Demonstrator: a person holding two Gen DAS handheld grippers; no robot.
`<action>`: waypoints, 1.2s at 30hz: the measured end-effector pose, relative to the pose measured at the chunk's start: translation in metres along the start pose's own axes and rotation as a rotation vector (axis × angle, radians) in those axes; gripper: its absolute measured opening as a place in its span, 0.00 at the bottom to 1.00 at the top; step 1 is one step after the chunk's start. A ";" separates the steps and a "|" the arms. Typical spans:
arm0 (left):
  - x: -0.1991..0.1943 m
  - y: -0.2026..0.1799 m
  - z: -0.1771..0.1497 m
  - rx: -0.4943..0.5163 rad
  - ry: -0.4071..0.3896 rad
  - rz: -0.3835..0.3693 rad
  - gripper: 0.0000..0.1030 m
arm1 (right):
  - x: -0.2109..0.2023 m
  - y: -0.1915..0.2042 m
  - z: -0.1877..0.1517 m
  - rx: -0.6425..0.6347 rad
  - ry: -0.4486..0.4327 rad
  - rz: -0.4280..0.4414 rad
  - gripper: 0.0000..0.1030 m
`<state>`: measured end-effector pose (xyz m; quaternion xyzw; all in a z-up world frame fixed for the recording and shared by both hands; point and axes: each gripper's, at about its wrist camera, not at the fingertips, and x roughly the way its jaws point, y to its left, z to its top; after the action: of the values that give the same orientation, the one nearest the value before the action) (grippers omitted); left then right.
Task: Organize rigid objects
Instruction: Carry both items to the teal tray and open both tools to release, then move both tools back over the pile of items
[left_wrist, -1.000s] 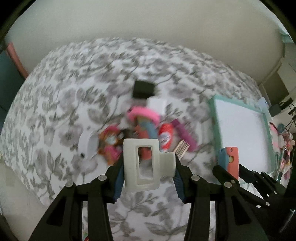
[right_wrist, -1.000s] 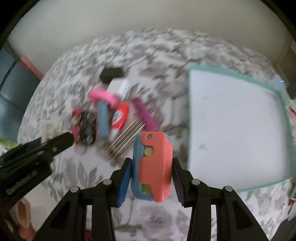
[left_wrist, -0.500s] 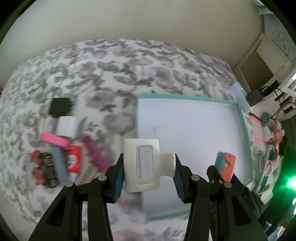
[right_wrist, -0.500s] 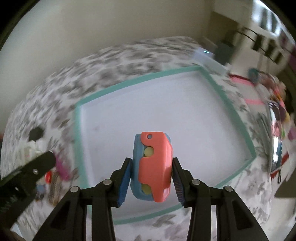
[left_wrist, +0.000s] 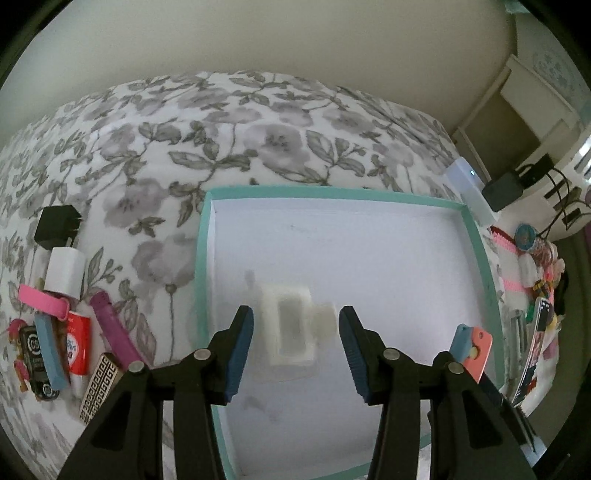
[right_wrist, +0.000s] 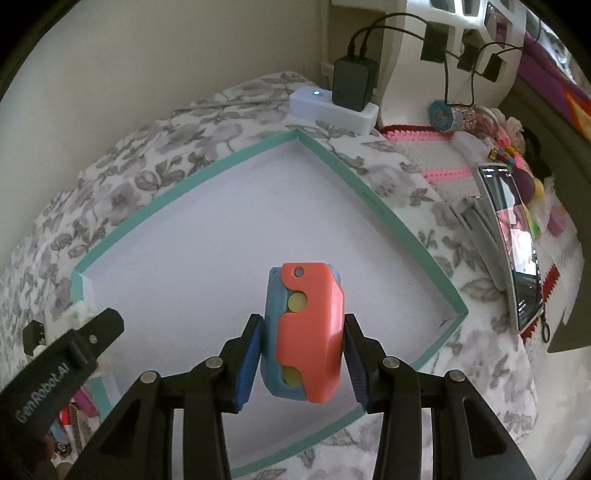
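A shallow white tray with a teal rim (left_wrist: 201, 266) (right_wrist: 369, 192) lies on the floral bedspread. My left gripper (left_wrist: 295, 345) is open over it; the white block with a rectangular hole (left_wrist: 290, 334) is blurred between the spread jaws, loose from them. My right gripper (right_wrist: 303, 360) is shut on a coral and blue toy (right_wrist: 304, 332) with yellow dots, held above the tray's near part. The toy also shows in the left wrist view (left_wrist: 472, 349). The left gripper's finger (right_wrist: 74, 347) shows in the right wrist view.
Left of the tray lies a heap: black adapter (left_wrist: 55, 229), white charger (left_wrist: 64, 273), pink strap (left_wrist: 42, 302), red packet (left_wrist: 77, 341), purple piece (left_wrist: 114, 332), patterned bar (left_wrist: 99, 386). A white device (right_wrist: 332, 107), a phone (right_wrist: 517, 240) and trinkets sit right.
Both grippers swung right from the heap to over the tray. My left gripper has opened and let go of the white block. The right still holds the toy.
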<state>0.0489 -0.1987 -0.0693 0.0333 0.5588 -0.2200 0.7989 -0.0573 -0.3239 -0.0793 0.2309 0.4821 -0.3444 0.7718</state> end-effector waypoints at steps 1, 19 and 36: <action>0.000 0.001 -0.001 -0.001 -0.001 -0.005 0.57 | 0.000 0.002 -0.001 -0.009 0.002 -0.003 0.44; -0.015 0.048 -0.003 -0.084 -0.050 0.159 0.82 | 0.002 0.024 -0.008 -0.149 -0.002 -0.045 0.52; -0.020 0.098 -0.004 -0.212 -0.047 0.247 0.83 | 0.001 0.052 -0.019 -0.264 0.002 0.054 1.00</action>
<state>0.0776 -0.1033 -0.0717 0.0120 0.5516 -0.0603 0.8318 -0.0292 -0.2769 -0.0875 0.1407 0.5174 -0.2567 0.8041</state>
